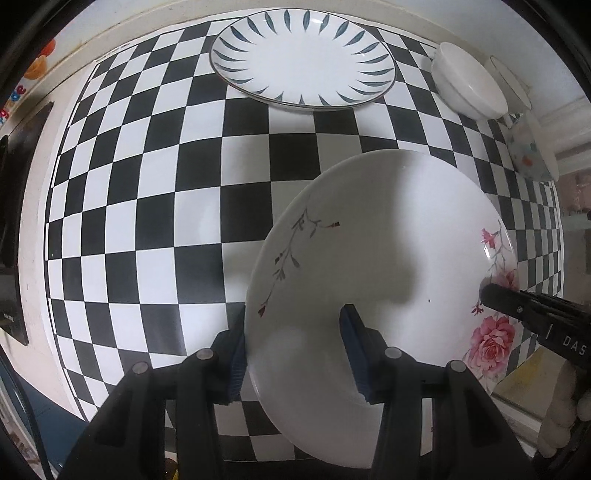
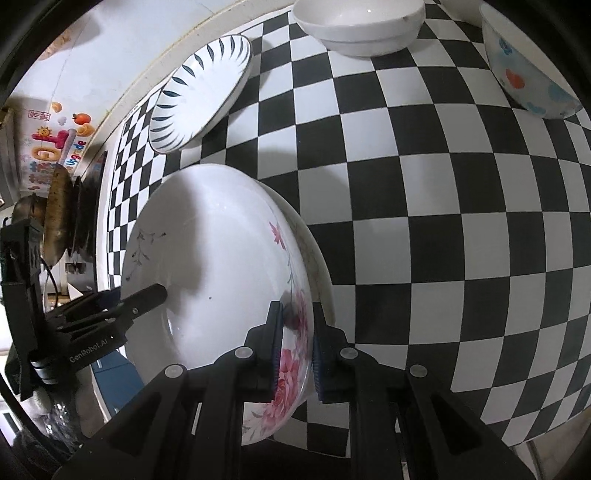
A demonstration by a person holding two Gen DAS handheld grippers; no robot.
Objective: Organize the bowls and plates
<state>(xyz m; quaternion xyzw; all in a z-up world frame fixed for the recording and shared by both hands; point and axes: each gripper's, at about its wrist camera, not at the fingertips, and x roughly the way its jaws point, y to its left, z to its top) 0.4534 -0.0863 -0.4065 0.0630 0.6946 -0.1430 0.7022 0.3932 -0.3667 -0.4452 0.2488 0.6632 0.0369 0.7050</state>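
Observation:
A white plate with pink roses is held over the checkered table between both grippers. My left gripper straddles its near-left rim, one finger under and one over. My right gripper is closed on the opposite rim at the rose pattern; it also shows in the left wrist view. The same plate fills the right wrist view. A white plate with blue leaf marks lies at the far side of the table, also seen in the right wrist view.
A plain white bowl and a bowl with coloured dots stand at the far right of the checkered table. A wall runs behind. A stove with pans is to the left.

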